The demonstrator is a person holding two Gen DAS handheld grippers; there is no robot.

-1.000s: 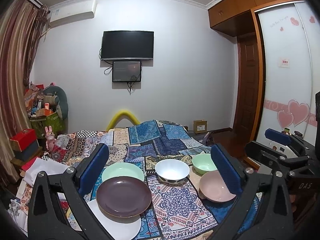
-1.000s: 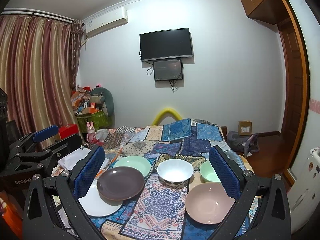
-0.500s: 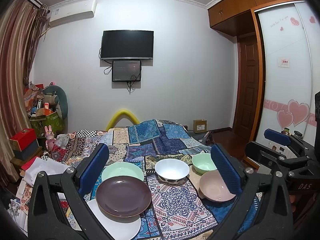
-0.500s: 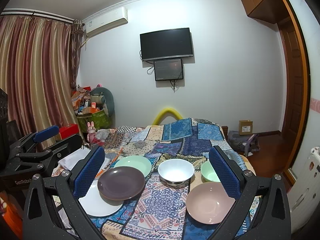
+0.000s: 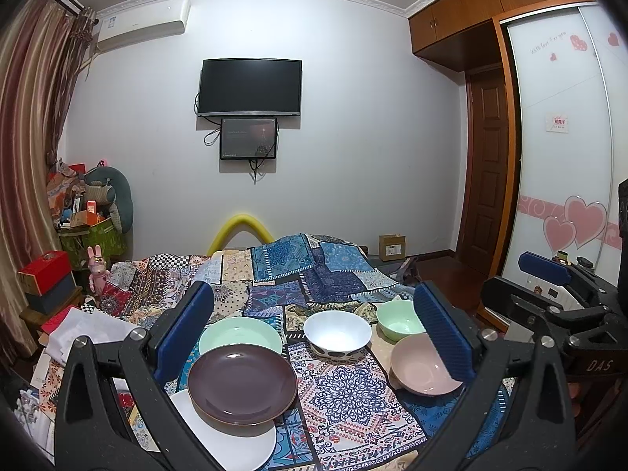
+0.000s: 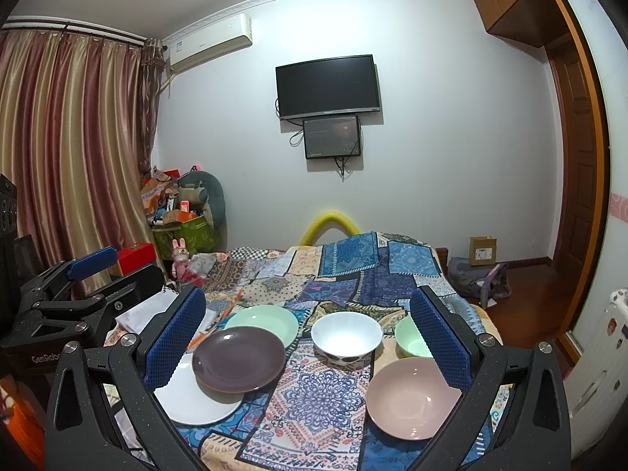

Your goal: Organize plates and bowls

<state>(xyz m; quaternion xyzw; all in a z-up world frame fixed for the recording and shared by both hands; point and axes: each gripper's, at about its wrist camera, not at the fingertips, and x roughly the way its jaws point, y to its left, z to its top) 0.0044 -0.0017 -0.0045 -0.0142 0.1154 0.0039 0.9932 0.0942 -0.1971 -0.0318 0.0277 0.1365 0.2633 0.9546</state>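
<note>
A bed covered by a patchwork cloth [image 5: 298,274] of blue and tan squares carries all the dishes near its close end. Largest of them, the white plate [image 5: 235,439] lies flat at the near left corner, and the brown plate [image 5: 241,382] sits tilted on it, overlapping its far edge. Just behind, touching or nearly touching the brown rim, the green plate [image 5: 239,335] rests face up. To the right, the pink bowl [image 6: 412,396] stands upright with its mouth open to the ceiling; the white bowl [image 6: 346,333] stands upright at the centre, apart from the others; the small green bowl [image 6: 410,339] sits just behind the pink one. All are round, so none shows a long axis; each opens upward.

The left gripper [image 5: 314,333] hangs above the near end of the bed, blue pads spread wide and holding nothing, framing the plates and bowls between them. The right gripper [image 6: 314,337] does likewise beside it, pads wide apart and empty. Each one appears at the edge of the other's view.
</note>
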